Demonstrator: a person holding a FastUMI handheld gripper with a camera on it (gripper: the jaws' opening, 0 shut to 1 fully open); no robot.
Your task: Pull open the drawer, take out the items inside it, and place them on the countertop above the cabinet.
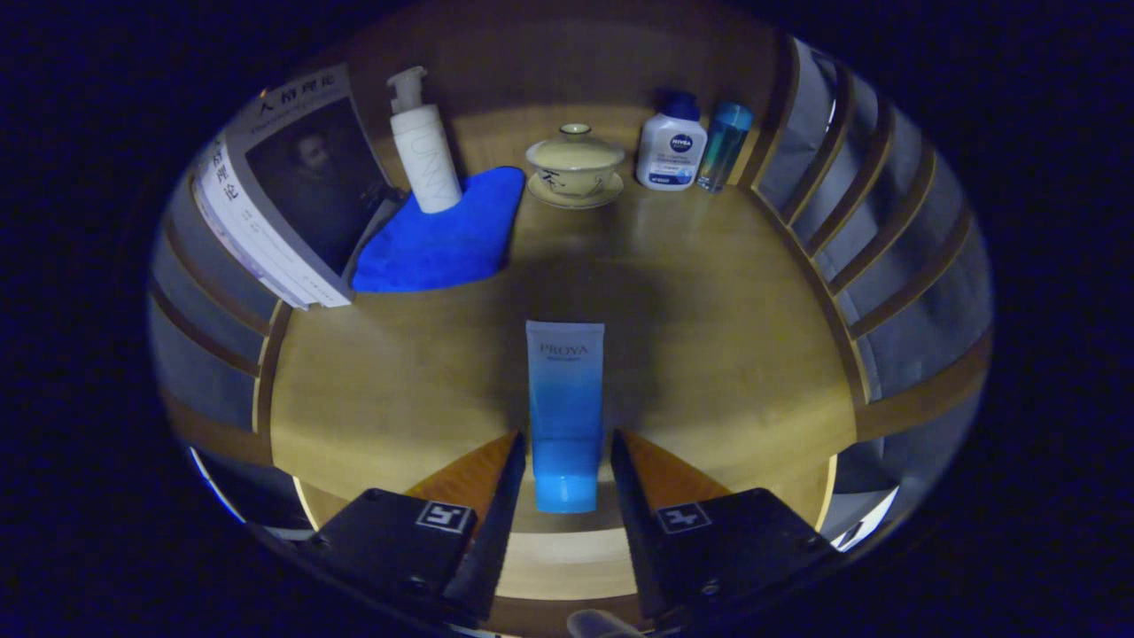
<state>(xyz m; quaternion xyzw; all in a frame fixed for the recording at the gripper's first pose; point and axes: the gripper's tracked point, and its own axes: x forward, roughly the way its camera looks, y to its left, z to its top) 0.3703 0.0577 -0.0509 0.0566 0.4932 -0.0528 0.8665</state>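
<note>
Gripper view: the gripper (567, 452) stands parted, its fingers flanking the capped end of a blue cosmetic tube (565, 412) lying on the wooden countertop (709, 354); whether they press it is unclear. Beyond stand a pump bottle (423, 146) on a blue cloth (443, 239), a lidded teacup (575, 162), and a book (283, 190).

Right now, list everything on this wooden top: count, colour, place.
Blue-and-white squeeze tube: one, lying cap-end between the fingers.
Blue cloth: one, beyond the tube, beside the book.
White pump bottle: one, standing on the cloth.
Grey-covered book: one, leaning at the slatted side.
Cream lidded cup on saucer: one, at the back.
White bottle with blue cap: one, beside the cup.
Clear teal bottle: one, next to it.
Wooden countertop: one, tan.
Gripper: one, fingers flank the tube; contact unclear.
</note>
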